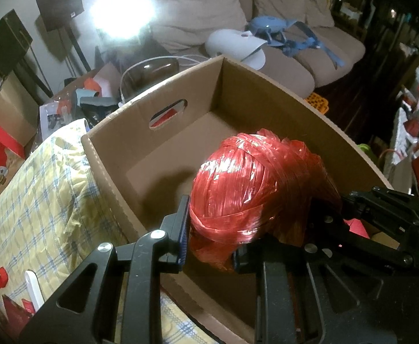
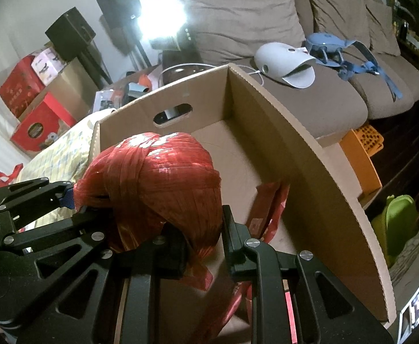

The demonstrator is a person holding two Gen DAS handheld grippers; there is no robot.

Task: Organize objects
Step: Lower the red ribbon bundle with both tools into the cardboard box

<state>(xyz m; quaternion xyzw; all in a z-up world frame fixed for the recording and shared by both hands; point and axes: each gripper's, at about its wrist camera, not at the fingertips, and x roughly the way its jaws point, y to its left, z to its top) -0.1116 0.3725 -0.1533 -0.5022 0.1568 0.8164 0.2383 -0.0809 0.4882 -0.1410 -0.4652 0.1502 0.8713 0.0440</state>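
A big ball of shiny red plastic twine hangs over the near end of an open cardboard box. My left gripper is shut on its lower left side. My right gripper is shut on the same ball from the other side; that gripper shows at the right of the left wrist view. A red packet lies on the box floor by the near right wall. The rest of the box floor is bare.
A yellow checked cushion lies against the box's left wall. A beige sofa stands behind, with a white device and a blue harness on it. Red boxes, speakers and clutter are at the left. An orange crate is at the right.
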